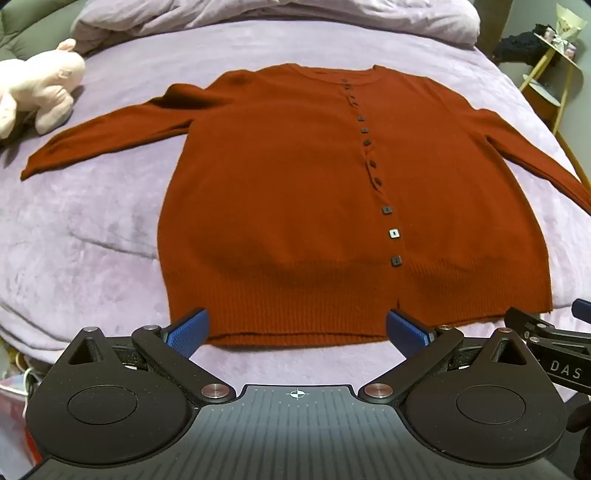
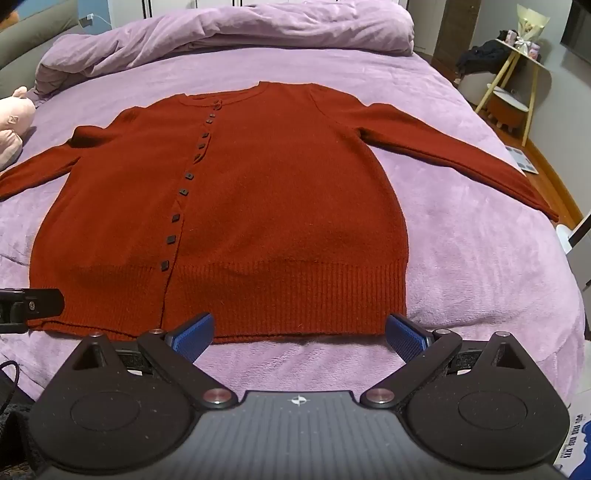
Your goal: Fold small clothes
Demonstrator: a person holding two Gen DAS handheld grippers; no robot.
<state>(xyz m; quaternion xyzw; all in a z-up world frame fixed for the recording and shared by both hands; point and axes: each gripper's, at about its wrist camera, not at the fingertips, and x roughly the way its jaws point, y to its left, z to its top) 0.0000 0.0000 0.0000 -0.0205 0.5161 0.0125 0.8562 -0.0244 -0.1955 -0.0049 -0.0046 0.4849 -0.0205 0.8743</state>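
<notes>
Rust-red cardigan (image 1: 295,192) spread flat on the lilac bed (image 1: 92,240), both claws empty.

The cardigan lay buttoned, front up, sleeves out to each side, hem nearest. The left claw (image 1: 297,330) and the right claw (image 2: 299,332) each hovered just short of the hem, jaws wide and gripping nothing. A pink plush toy (image 1: 37,96) sat far left; a bunched duvet (image 2: 229,29) lay beyond the collar.

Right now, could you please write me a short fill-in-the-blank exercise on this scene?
1. The rust-red cardigan lies flat with both ____ spread out to the sides.
2. The bed cover under it is ____ in colour.
3. The left gripper and right gripper both have their jaws ____.
4. The pink plush toy lies beside the cardigan's ____ sleeve.

Missing words: sleeves; purple; open; left
</notes>
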